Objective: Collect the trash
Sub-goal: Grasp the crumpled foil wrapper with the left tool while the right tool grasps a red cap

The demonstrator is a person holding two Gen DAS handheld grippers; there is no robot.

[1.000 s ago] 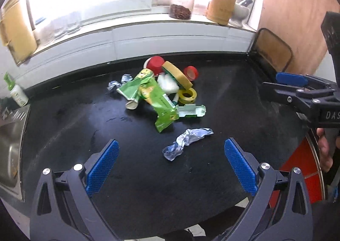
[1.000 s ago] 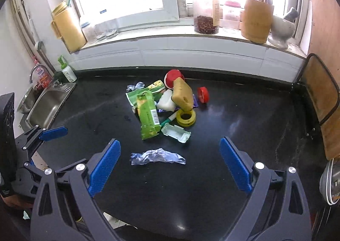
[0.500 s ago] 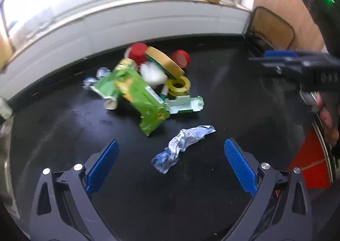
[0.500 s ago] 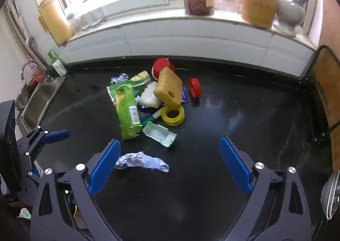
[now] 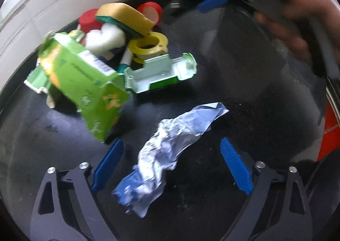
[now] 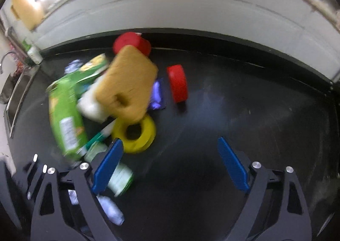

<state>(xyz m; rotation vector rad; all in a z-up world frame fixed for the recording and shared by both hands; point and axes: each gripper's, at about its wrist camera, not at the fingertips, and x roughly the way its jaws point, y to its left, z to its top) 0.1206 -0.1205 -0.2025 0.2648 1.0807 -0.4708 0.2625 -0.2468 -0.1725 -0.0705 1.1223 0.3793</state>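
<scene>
A crumpled silver-blue wrapper (image 5: 170,156) lies on the black counter (image 5: 244,103). My left gripper (image 5: 170,141) straddles it with jaws closing; the blue pads (image 5: 106,166) stand clear of the foil. Behind it is a trash pile: green carton (image 5: 85,83), pale green plastic tray (image 5: 161,73), yellow tape ring (image 5: 148,44), yellow sponge (image 5: 125,18), red cap (image 5: 150,9). My right gripper (image 6: 169,141) hangs low over bare counter, jaws closing on nothing. The yellow tape ring (image 6: 136,132) sits just beside its left finger, with the sponge (image 6: 127,86) and red cap (image 6: 177,83) beyond.
A hand (image 5: 297,18) holds the right gripper at the top right of the left wrist view. A steel sink (image 6: 12,92) lies at the counter's left end. A white tiled wall (image 6: 170,7) backs the counter. Something red (image 5: 329,134) sits at the right edge.
Both grippers have dropped toward the counter and the pile looms much larger. The silver wrapper now lies between the left gripper's fingers. The right gripper has moved in beside the yellow ring.
</scene>
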